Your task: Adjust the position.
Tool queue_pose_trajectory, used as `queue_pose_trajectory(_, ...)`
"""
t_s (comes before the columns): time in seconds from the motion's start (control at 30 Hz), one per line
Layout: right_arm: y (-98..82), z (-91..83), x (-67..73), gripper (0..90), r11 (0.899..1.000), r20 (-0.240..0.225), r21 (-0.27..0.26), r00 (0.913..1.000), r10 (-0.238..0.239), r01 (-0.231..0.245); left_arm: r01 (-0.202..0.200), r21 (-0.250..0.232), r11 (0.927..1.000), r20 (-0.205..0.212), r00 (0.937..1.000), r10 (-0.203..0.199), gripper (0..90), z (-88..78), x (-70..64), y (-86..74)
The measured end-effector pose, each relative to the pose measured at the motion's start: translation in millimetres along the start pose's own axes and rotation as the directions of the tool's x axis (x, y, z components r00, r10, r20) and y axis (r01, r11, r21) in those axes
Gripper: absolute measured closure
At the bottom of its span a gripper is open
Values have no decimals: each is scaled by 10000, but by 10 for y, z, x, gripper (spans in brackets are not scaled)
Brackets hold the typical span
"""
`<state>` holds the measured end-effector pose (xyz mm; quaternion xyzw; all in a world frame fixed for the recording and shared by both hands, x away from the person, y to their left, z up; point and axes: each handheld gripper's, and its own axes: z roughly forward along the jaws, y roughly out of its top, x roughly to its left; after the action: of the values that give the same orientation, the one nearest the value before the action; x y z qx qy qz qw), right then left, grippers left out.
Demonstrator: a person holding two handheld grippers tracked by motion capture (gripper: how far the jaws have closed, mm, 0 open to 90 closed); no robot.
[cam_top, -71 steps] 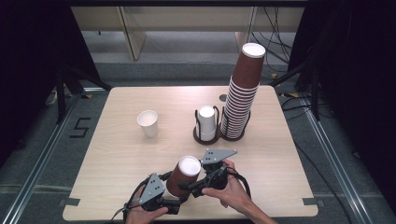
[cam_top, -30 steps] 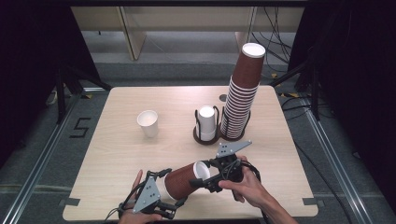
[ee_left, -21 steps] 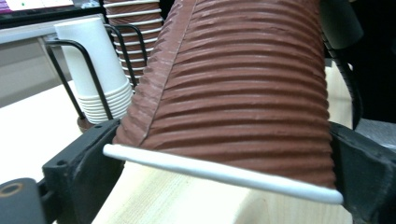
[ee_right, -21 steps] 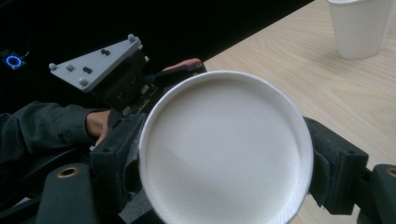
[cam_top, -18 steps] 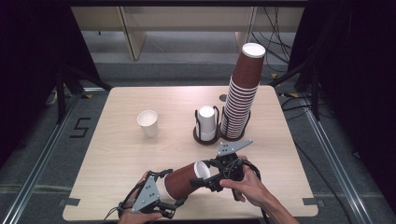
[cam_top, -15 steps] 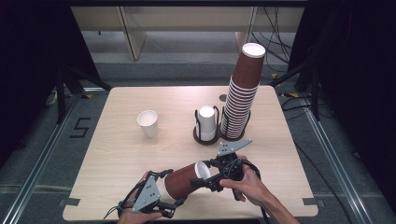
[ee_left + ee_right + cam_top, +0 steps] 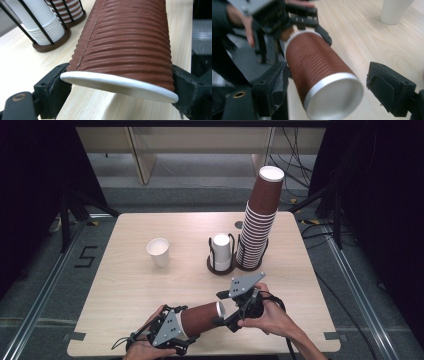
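the left gripper (image 7: 187, 335) sits at about 7 o'clock on the table (image 7: 120, 285), its jaws having just been closing, and in the left gripper view they press on both sides of the brown ribbed cup (image 7: 127, 47) just behind its white rim. that cup (image 7: 200, 318) lies nearly level near the table's front edge, its far end pointing toward 3 o'clock at the right gripper (image 7: 226, 317). the right gripper's jaws have just been opening; in the right gripper view one jaw stands well clear of the cup (image 7: 312, 65) and the other is beside it with no press i can see, so i read them as spread around the cup's end rather than pinching it. the step in hand looks like a handover or a pulling apart of nested cups; to do it well, the left grip should stay firm near the rim without crushing the wall, and the right gripper should draw off straight along the cup's axis toward 3 o'clock, not twisting. farther out, at 12 to 1 o'clock, the white cups in the wire holder (image 7: 221, 252) and the tall brown stack (image 7: 257, 225) stand touching side by side; a lone white cup (image 7: 158, 252) stands at 10 o'clock, well apart.
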<state>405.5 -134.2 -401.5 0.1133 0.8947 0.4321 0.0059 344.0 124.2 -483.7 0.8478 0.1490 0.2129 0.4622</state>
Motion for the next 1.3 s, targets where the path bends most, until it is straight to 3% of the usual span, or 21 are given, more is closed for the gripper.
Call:
queue_pose_trajectory(0.13, 34, 25, 78, 190, 9935, 69, 786, 9965, -829, 821, -337, 538, 9980, 78, 9994, 333, 125, -18, -1, 24)
queue_pose_trajectory(0.23, 35, 76, 118, 185, 9818, 90, 1296, 9899, -1413, 1390, -483, 839, 9953, 132, 9988, 474, 129, -19, -5, 30)
queue_pose_trajectory(0.27, 31, 103, 136, 185, 9773, 111, 1477, 9878, -1553, 1520, -701, 1040, 9921, 219, 9974, 682, 129, -30, 9, 34)
queue_pose_trajectory(0.3, 28, 118, 150, 184, 9751, 143, 1585, 9871, -1594, 1551, -625, 1022, 9928, 292, 9978, 599, 129, -27, -2, 36)
queue_pose_trajectory(0.4, 25, 184, 189, 181, 9568, 142, 2109, 9781, -2076, 2000, -818, 1098, 9906, 371, 9962, 781, 129, -22, -14, 49)
queue_pose_trajectory(0.47, 24, 239, 204, 181, 9380, 108, 2429, 9662, -2576, 2474, -855, 1098, 9903, 393, 9959, 816, 129, -25, -35, 58)
queue_pose_trajectory(0.6, 23, 333, 272, 180, 9124, -15, 2959, 9554, -2954, 2826, -1218, 1261, 9845, 487, 9920, 1165, 127, -33, -60, 93)
queue_pose_trajectory(0.67, 19, 374, 291, 178, 8991, 60, 3248, 9500, -3122, 2934, -1165, 1191, 9860, 511, 9925, 1111, 127, -33, -80, 105)
queue_pose_trajectory(0.73, 7, 400, 319, 176, 8944, 116, 3576, 9563, -2921, 2688, -1179, 1225, 9854, 551, 9922, 1119, 127, -38, -85, 113)
queue_pose_trajectory(0.77, 6, 429, 303, 179, 8907, -138, 3378, 9478, -3186, 3044, -1184, 1243, 9852, 577, 9920, 1119, 127, -40, -85, 113)
queue_pose_trajectory(0.8, -1, 436, 321, 182, 8913, -2, 3489, 9511, -3089, 2895, -1224, 1270, 9843, 617, 9914, 1153, 127, -40, -84, 113)
queue_pose_trajectory(0.83, 0, 452, 320, 184, 8823, -57, 3531, 9438, -3305, 3111, -1234, 1264, 9843, 638, 9912, 1161, 127, -39, -84, 113)
queue_pose_trajectory(0.9, -8, 466, 335, 184, 8717, 142, 3842, 9421, -3350, 3042, -1247, 1284, 9838, 641, 9910, 1173, 127, -38, -88, 117)
queue_pose_trajectory(1.0, -17, 511, 332, 190, 8557, 31, 3957, 9313, -3642, 3333, -1362, 1382, 9810, 703, 9894, 1274, 127, -45, -92, 124)
queue_pose_trajectory(1.03, -26, 506, 362, 199, 8607, 134, 4173, 9450, -3268, 2917, -1363, 1343, 9815, 700, 9893, 1278, 127, -41, -100, 124)
queue_pose_trajectory(1.07, -28, 529, 337, 209, 8565, -43, 3951, 9331, -3597, 3320, -1317, 1314, 9825, 695, 9899, 1234, 127, -35, -108, 123)
queue_pose_trajectory(1.13, -41, 536, 338, 218, 8531, -121, 4052, 9349, -3546, 3288, -1382, 1328, 9815, 741, 9888, 1292, 125, -33, -110, 118)
queue_pose_trajectory(1.23, -48, 530, 326, 220, 8524, -242, 3943, 9311, -3639, 3434, -1248, 1028, 9868, 720, 9904, 1177, 93, -28, -92, 95)
queue_pose_trajectory(1.27, -54, 509, 335, 220, 8621, -147, 3985, 9420, -3353, 3130, -928, 708, 9932, 682, 9938, 880, 82, -25, -92, 79)
queue_pose_trajectory(1.3, -49, 499, 299, 220, 8620, -318, 3718, 9327, -3592, 3446, -585, 326, 9978, 762, 9955, 559, 67, -23, -80, 62)
